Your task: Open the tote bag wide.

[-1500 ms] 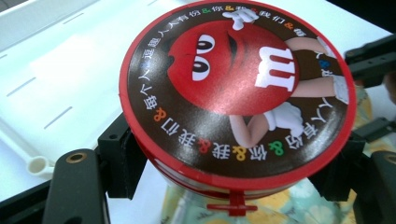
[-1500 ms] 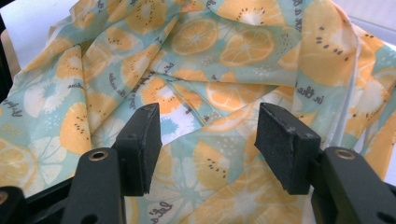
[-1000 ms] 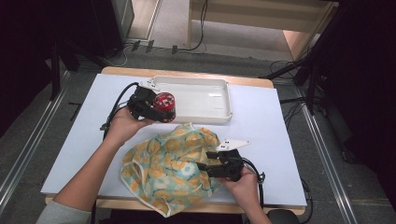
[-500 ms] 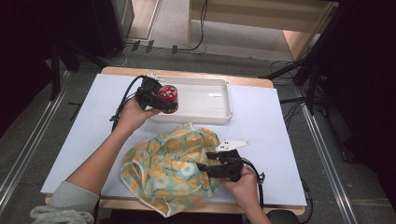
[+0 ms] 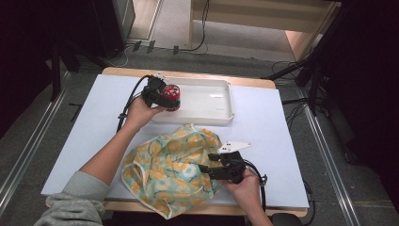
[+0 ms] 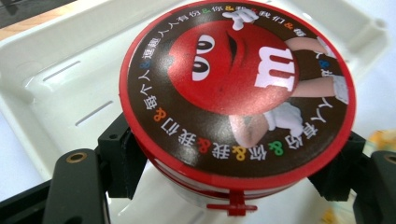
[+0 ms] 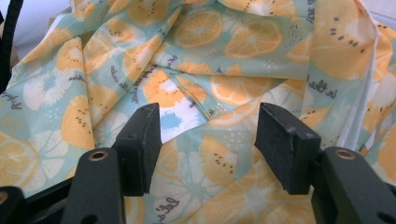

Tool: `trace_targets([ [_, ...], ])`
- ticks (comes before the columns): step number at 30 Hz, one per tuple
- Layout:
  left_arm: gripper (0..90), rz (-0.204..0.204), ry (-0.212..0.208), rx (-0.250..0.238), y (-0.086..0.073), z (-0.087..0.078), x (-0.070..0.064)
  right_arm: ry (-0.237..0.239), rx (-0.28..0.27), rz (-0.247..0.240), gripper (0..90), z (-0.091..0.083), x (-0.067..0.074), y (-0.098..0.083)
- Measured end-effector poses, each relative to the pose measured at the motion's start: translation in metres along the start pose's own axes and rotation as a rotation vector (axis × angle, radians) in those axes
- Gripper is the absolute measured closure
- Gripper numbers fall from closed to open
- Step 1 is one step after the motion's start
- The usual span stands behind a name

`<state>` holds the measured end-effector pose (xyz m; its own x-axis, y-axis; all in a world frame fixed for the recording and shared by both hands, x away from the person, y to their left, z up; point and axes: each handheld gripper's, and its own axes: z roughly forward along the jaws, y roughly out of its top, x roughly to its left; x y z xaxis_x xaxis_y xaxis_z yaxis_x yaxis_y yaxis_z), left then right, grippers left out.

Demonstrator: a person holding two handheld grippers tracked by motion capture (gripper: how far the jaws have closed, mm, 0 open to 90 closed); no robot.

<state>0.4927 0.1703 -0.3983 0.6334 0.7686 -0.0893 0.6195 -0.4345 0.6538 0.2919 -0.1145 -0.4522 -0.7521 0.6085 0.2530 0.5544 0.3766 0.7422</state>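
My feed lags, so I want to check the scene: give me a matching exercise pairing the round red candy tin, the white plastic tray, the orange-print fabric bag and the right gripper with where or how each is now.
Things:
1. round red candy tin
2. white rectangular plastic tray
3. orange-print fabric bag
4. right gripper

States:
A. lies crumpled at the table's near edge
B. jaws apart, poised over the cloth
C. clamped between the left gripper's pads, above the tray's left end
D. sits on the table's far side, nothing resting inside it

Pairs: 1-C, 2-D, 3-A, 4-B
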Motion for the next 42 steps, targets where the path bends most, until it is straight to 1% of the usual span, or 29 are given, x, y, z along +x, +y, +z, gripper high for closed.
trace_targets([
  [2,25.7,-0.013,0.004,0.002,-0.001,0.005,0.003,-0.003,0.001,-0.003,41.3,0.000,0.000,0.000],
  [6,25.7,-0.012,0.021,0.010,-0.003,0.014,0.005,-0.005,0.003,-0.004,41.3,0.000,0.000,-0.001],
  [7,25.7,-0.006,0.025,0.017,-0.003,0.016,0.005,-0.006,0.004,-0.002,41.3,0.000,0.000,-0.001],
  [9,25.8,-0.005,0.033,0.014,-0.005,0.020,0.006,-0.004,0.004,0.004,41.4,0.001,0.000,-0.001],
  [13,25.7,-0.026,0.032,0.023,-0.007,0.028,0.009,-0.006,0.005,-0.002,41.4,0.002,0.001,-0.001],
  [16,25.7,-0.034,0.031,0.015,-0.008,0.031,0.010,-0.010,0.011,-0.005,41.4,0.003,0.002,-0.001],
  [20,25.7,-0.015,0.045,0.027,-0.009,0.036,0.011,-0.007,0.011,-0.006,41.4,0.003,0.002,-0.001],
  [23,25.7,-0.012,0.040,0.038,-0.011,0.040,0.011,-0.006,0.012,-0.007,41.3,0.004,0.002,-0.001],
  [24,25.7,-0.006,0.043,0.034,-0.011,0.041,0.010,-0.007,0.011,-0.006,41.4,0.004,0.002,-0.001],
  [27,25.7,-0.010,0.040,0.034,-0.010,0.042,0.009,-0.006,0.013,-0.005,41.4,0.004,0.002,-0.001],
  [29,25.6,-0.001,0.049,0.041,-0.010,0.042,0.007,-0.007,0.013,-0.005,41.4,0.004,0.002,-0.001],
  [31,25.5,-0.008,0.030,0.045,-0.010,0.042,0.008,-0.007,0.011,-0.001,41.6,0.004,0.002,-0.001],
  [34,25.4,-0.002,0.020,0.052,-0.011,0.042,0.008,-0.011,0.013,-0.003,41.8,0.004,0.003,-0.001],
  [36,25.3,0.004,0.005,0.054,-0.011,0.041,0.008,-0.011,0.013,-0.005,41.8,0.004,0.003,-0.001],
  [39,24.0,0.002,-0.015,0.078,-0.012,0.042,0.009,-0.012,0.016,-0.005,41.7,0.004,0.003,-0.001],
  [42,21.0,0.015,-0.022,0.094,-0.013,0.043,0.008,-0.011,0.015,-0.004,41.7,0.004,0.003,-0.001],
])
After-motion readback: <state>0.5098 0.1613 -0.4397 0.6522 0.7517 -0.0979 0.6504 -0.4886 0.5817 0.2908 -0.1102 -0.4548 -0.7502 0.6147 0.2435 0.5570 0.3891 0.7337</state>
